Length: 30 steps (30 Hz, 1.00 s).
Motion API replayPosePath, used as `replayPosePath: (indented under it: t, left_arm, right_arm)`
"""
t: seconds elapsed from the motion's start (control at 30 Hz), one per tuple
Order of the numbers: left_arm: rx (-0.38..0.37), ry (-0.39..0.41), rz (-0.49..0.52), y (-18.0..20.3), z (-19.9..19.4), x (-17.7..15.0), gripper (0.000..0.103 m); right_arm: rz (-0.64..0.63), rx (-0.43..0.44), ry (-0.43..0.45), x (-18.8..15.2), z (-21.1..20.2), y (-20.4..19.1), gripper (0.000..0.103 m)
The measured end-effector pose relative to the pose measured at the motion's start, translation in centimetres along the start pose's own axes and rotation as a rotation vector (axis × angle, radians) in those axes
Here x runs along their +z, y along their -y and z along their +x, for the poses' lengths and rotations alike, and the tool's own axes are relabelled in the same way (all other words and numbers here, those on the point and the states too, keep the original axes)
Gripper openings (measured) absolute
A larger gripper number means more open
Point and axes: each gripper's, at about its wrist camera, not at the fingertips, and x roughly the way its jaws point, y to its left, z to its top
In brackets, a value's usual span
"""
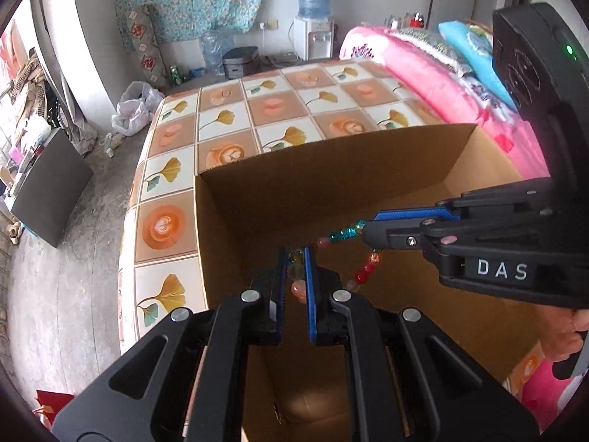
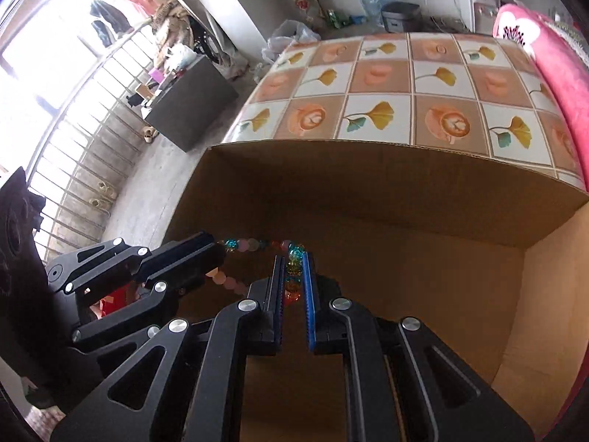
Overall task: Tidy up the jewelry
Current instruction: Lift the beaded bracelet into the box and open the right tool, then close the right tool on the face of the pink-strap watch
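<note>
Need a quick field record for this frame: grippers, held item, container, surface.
left gripper: shut on bead strand
right gripper: shut on bead strand
bead strand: multicoloured, spans between both grippers, loop sagging
cardboard box: open, below the strand; contents not discernible
surface: box sits on bed with floral tiled cover

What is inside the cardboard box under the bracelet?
Only bare cardboard walls and floor show inside the cardboard box. The beaded bracelet hangs above it, held by both hand-held grippers, left and right. Their bodies cover the near floor.
</note>
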Motion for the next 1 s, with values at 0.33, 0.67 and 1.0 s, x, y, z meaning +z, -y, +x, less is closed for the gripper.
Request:
replayPosePath:
  t: [0.33, 0.67, 1.0]
  left_arm:
    - [0.008, 0.021, -0.067, -1.6, -0.6, 0.4, 0.016]
    - [-0.058, 0.34, -0.096, -1.3, -12.9, -6.6, 0.053]
    - [-0.032, 0.153, -0.161, 1.5, -9.6, -18.4, 0.078]
  right_arm:
    - [0.046, 0.02, -0.042, 1.4, 3.0, 1.2, 0.011]
    - [-0.084, 0.105, 0.339, -7.3, -12.4, -0.7, 0.014]
    - [-0.001, 0.099, 0.403, -21.1, -14.9, 1.6, 0.026]
